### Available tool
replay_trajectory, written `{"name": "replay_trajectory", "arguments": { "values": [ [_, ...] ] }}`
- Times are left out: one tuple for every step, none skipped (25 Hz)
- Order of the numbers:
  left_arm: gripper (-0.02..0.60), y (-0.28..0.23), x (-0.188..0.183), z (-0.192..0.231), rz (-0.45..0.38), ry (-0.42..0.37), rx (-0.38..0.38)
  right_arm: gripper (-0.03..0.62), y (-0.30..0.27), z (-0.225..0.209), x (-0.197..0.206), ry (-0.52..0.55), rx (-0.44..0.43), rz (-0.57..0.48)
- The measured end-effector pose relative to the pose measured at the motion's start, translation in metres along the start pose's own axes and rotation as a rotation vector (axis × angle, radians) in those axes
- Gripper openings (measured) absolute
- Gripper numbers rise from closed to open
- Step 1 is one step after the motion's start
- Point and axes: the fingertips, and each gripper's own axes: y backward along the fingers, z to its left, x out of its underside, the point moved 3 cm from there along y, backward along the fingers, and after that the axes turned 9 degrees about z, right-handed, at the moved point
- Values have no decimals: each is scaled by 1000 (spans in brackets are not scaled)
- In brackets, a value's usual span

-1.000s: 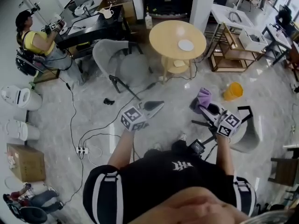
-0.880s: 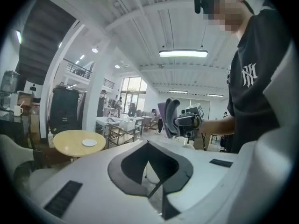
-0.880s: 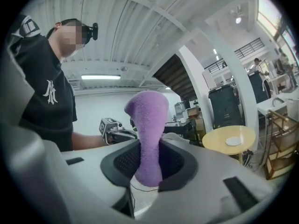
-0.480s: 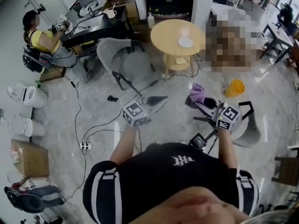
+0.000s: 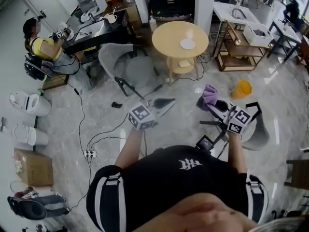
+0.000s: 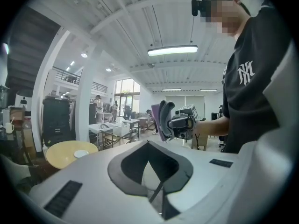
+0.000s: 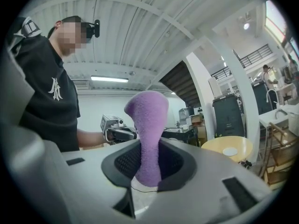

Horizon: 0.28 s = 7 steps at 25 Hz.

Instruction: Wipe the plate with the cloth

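Observation:
The white plate [image 5: 188,44] lies on a round yellow table [image 5: 169,35] across the floor, well ahead of both grippers. My right gripper [image 5: 209,105] is shut on a purple cloth [image 5: 210,94], which stands up from between the jaws [image 7: 148,125]. My left gripper [image 5: 169,101] is shut with nothing in it, held to the left of the right one. In the left gripper view the table [image 6: 63,154] and plate [image 6: 81,153] show small at lower left. The right gripper view has the table [image 7: 219,146] and plate [image 7: 230,151] at right.
A grey chair [image 5: 119,62] stands left of the table, and a wooden rack [image 5: 239,45] right of it. An orange bucket [image 5: 241,91] sits on the floor beside the cloth. Cables and a power strip [image 5: 88,154] lie at left. A person [image 5: 41,45] sits at a black desk.
Both grippers have risen a little and moved forward toward the round table. The purple cloth stays in the right gripper, and the left stays shut.

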Motion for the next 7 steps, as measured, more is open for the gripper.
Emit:
{"name": "replay_trajectory", "arguments": {
  "values": [
    [2, -1, -1, 1, -2, -1, -1, 83, 1, -1, -2, 2, 0, -3],
    [2, -3, -2, 0, -5, -2, -2, 83, 2, -2, -2, 4, 0, -5],
    [2, -5, -2, -1, -8, -1, -2, 83, 3, -3, -1, 6, 1, -5],
    [2, -7, -2, -3, -8, 2, -2, 83, 5, -4, 0, 8, 1, -5],
    [2, -9, -1, -4, -9, 4, 0, 83, 7, -4, 1, 8, 1, -5],
    [2, -11, -1, -6, -10, 6, 2, 83, 9, -5, 2, 8, 2, -6],
    [2, -13, 0, -7, -11, 6, 4, 83, 11, -5, 3, 8, 2, -7]
  ]
}}
